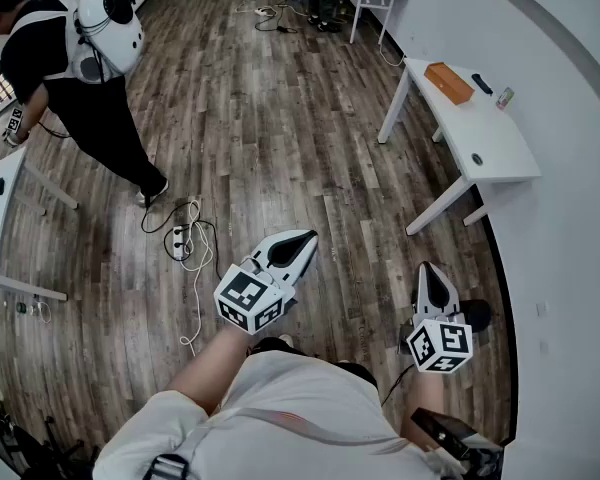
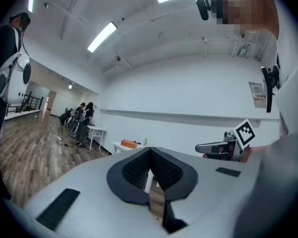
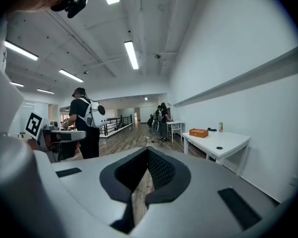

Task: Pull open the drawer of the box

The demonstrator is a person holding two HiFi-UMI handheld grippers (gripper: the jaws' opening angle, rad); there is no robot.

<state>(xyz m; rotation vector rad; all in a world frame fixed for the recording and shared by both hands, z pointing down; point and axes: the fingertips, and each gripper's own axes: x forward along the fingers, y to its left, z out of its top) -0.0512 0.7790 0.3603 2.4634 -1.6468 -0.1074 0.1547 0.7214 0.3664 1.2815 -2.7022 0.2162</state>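
The box, small and orange, sits on the far end of a white worktop that stands along the wall, at the upper right of the head view. A dark flat thing and a small can lie just beyond the box on the same surface, and a small dark round thing lies nearer the person. At this range the box's drawer cannot be made out.

Both grippers are held out in front of the person's body, over the wooden floor and well apart from the box. The left gripper points ahead. Its jaws are closed tip to tip with nothing between them. In its own view the box shows far off, just up and left of the jaw tips. The right gripper is the one nearer the worktop. Its jaws also meet at the tips, with nothing between them. In its view the box lies to the right of the jaws, at the worktop's far end. Neither gripper touches the worktop or the box.

Another person with a white backpack stands at the upper left of the head view. A power strip with a white cable lies on the floor between that person and the left gripper.
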